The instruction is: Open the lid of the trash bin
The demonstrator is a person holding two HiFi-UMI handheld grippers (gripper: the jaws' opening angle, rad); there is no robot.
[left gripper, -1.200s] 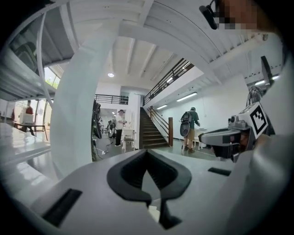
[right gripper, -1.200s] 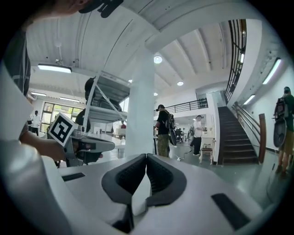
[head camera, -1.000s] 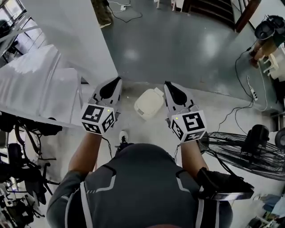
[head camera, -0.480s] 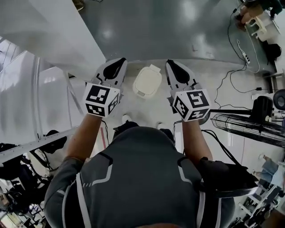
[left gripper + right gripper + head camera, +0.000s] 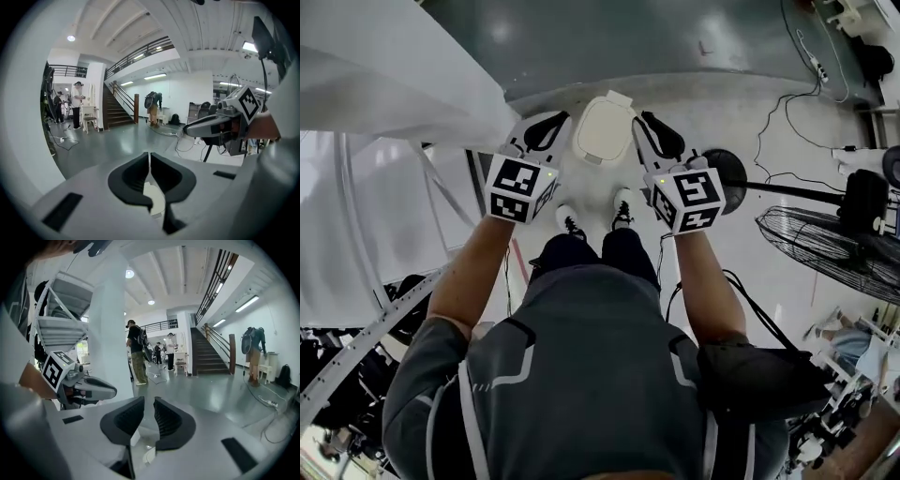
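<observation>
The trash bin point(image 5: 605, 129) stands on the pale floor just ahead of the person's shoes, and its cream lid is down. My left gripper point(image 5: 551, 120) hovers over the bin's left side and my right gripper point(image 5: 642, 120) over its right side. In the left gripper view the left gripper point(image 5: 149, 157) has its black jaws touching at the tips, with a sliver of the cream lid point(image 5: 154, 199) showing below them. The right gripper point(image 5: 148, 401) shows a narrow gap between its jaws, with nothing in it and a pale bit of the bin point(image 5: 149, 455) beneath.
A white slanted structure point(image 5: 394, 56) stands close on the left. To the right are a floor fan point(image 5: 830, 253), a black round base point(image 5: 722, 169) and cables point(image 5: 787, 103). Ahead lie grey floor, stairs point(image 5: 117, 115) and people standing far off point(image 5: 136, 352).
The person has stepped up to the bin, which now lies right between the two gripper tips instead of ahead of them. Both grippers keep the same spacing.
</observation>
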